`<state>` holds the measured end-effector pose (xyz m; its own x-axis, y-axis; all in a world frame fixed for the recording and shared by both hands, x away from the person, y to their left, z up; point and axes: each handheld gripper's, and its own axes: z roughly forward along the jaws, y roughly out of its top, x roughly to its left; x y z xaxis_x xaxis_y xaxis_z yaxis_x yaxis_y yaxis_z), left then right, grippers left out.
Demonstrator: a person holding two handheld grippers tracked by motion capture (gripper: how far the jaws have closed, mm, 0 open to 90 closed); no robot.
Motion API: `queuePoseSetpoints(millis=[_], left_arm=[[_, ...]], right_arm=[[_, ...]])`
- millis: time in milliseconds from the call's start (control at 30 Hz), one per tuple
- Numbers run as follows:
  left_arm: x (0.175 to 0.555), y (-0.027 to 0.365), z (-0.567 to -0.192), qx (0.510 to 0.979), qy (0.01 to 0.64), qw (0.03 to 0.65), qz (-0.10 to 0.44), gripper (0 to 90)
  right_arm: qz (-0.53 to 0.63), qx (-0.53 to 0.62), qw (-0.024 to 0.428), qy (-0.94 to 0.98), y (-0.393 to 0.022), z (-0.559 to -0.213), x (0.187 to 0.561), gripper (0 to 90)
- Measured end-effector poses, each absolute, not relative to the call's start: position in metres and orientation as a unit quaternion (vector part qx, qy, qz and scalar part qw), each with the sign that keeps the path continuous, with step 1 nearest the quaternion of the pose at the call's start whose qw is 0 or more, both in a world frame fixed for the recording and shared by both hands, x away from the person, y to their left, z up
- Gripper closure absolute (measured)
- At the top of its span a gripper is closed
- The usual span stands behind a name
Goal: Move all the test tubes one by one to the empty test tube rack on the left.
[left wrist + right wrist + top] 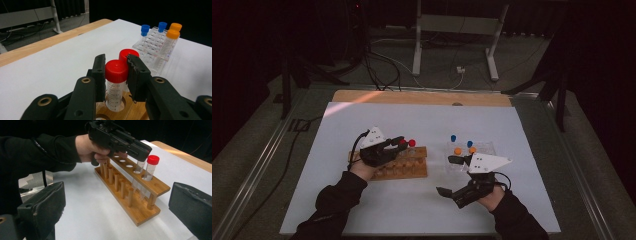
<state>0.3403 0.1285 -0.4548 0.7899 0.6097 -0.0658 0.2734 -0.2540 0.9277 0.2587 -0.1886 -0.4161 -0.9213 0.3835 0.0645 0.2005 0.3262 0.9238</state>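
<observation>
- Nearest the person, at the table's front edge, the right hand-held gripper hovers with its jaws spread wide and nothing between them; in the right gripper view both black pads stand far apart at the frame's sides.
- Just beyond and to the left, the left hand-held gripper is narrowed onto the cap of a red-capped tube; both pads press against the cap's sides.
- That red-capped tube stands upright in a hole of the wooden rack, near the rack's right end as seen from above.
- Directly behind it, a second red-capped tube stands upright in the neighbouring hole, outside the jaws.
- Farther right, a clear plastic rack sits on the white table, well apart from the wooden rack.
- It carries two orange-capped tubes and, behind them, two blue-capped tubes, all upright.
</observation>
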Motion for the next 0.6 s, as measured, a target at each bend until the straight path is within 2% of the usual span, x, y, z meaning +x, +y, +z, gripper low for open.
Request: queuePoseSetpoints(millis=[100, 267, 533, 600], left_arm=[[0.34, 0.131, -0.451, 0.776, 0.287, 0.543, 0.146, 63.0], [0.331, 0.139, -0.435, 0.761, 0.287, 0.559, 0.159, 42.4], [0.308, 0.151, -0.412, 0.75, 0.262, 0.588, 0.15, 16.0], [0.304, 0.151, -0.409, 0.749, 0.259, 0.592, 0.145, 6.2]], right_arm=[[0.554, 0.178, 0.089, 0.808, -0.19, -0.414, 0.258, 0.7], [0.556, 0.171, 0.128, 0.803, -0.2, -0.406, 0.257, 0.7], [0.552, 0.241, 0.184, 0.777, -0.245, -0.385, 0.268, 0.7], [0.544, 0.255, 0.196, 0.775, -0.253, -0.384, 0.27, 0.7]])
